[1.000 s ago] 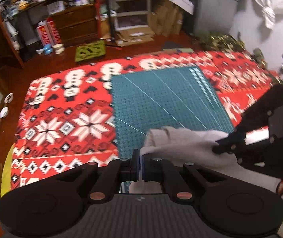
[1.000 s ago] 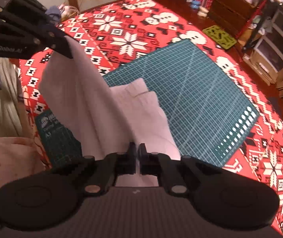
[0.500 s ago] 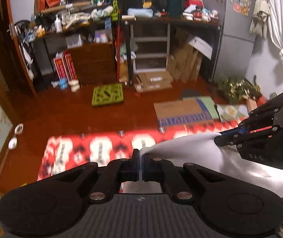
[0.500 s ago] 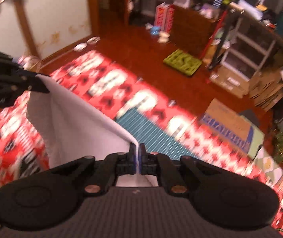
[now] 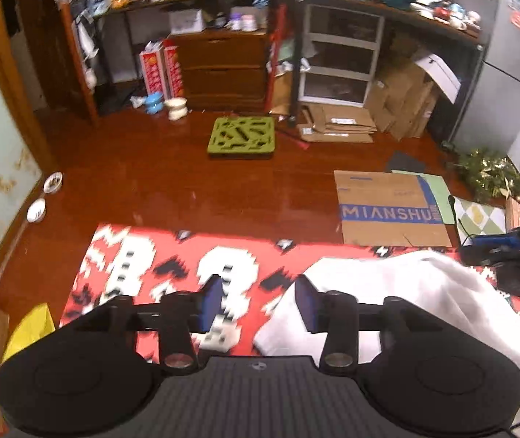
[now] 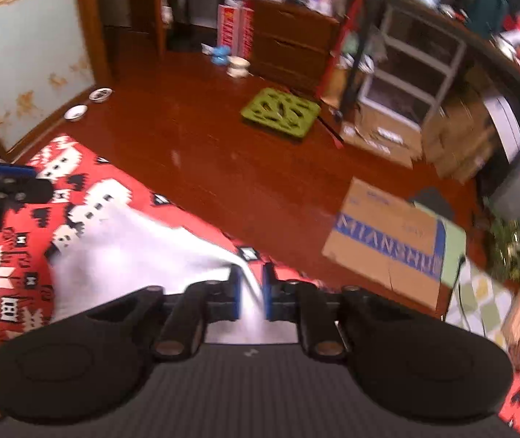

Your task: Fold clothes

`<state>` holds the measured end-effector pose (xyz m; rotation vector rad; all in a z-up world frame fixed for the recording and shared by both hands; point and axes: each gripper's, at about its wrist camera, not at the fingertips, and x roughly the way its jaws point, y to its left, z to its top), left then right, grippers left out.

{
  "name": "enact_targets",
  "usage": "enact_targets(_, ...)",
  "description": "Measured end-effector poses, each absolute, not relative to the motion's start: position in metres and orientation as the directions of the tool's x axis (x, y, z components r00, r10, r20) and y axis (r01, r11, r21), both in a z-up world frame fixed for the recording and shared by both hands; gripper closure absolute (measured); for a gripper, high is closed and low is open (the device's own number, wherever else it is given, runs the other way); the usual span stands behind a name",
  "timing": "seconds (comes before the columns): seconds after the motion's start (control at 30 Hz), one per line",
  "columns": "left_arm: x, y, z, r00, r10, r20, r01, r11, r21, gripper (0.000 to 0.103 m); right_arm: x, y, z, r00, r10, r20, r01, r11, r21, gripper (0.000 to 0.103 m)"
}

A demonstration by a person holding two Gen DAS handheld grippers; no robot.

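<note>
A: Where is the white garment (image 5: pixel 398 292)?

B: It lies on the red patterned blanket (image 5: pixel 172 266) that covers the surface, close to the far edge, with the wooden floor (image 5: pixel 187 182) just beyond. In the left wrist view it spreads from the middle of the frame out to the right.

A: What about the left hand-held gripper (image 5: pixel 258 304)?

B: Its jaws are opening. The gap between the blue pads (image 5: pixel 210 303) shows only blanket; the cloth's edge sits beside the right-hand pad, which does not press on it. So it has let go.

A: And the right hand-held gripper (image 6: pixel 251 292)?

B: Its jaws are opening too, but only a narrow gap shows. A corner of the white garment (image 6: pixel 143 248) runs up between the pads, loose rather than pinched.

A: Anything else nearby?

B: A flattened cardboard box (image 5: pixel 387 211) and a green mat (image 5: pixel 241 137) lie on the floor.
</note>
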<state>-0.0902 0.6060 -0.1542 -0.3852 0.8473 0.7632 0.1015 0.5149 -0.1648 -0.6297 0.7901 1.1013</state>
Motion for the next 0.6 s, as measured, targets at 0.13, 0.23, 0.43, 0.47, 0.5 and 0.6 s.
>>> enact_targets(0.13, -0.126, 0.604, -0.174, 0.405, 0.302, -0.863, -0.768, 0.625, -0.141, 0.057, 0.1, 0.474, -0.162, 0.282, 0.5, -0.819, -0.914, 0.4, -0.071, 0.075)
enact_targets(0.23, -0.146, 0.584, -0.201, 0.36, 0.17, -0.917, -0.776, 0.601, -0.193, 0.057, 0.089, 0.437, -0.166, 0.269, 0.457, -0.848, -0.888, 0.459, -0.034, 0.074)
enact_targets(0.43, -0.167, 0.537, -0.228, 0.345, 0.012, -0.939, -0.69, 0.682, -0.245, 0.061, 0.028, 0.383, -0.172, 0.202, 0.379, -0.903, -0.843, 0.537, 0.037, 0.072)
enact_targets(0.47, -0.17, 0.532, -0.233, 0.348, -0.026, -0.937, -0.682, 0.679, -0.272, 0.061, 0.016, 0.376, -0.175, 0.176, 0.368, -0.913, -0.838, 0.542, 0.057, 0.072)
enact_targets(0.5, -0.172, 0.528, -0.237, 0.344, -0.056, -0.937, -0.677, 0.677, -0.289, 0.061, 0.002, 0.372, -0.178, 0.149, 0.359, -0.921, -0.839, 0.539, 0.075, 0.072)
enact_targets(0.6, -0.178, 0.517, -0.246, 0.351, -0.134, -0.927, -0.67, 0.656, -0.349, 0.067, -0.036, 0.366, -0.184, 0.107, 0.337, -0.935, -0.847, 0.523, 0.092, 0.072)
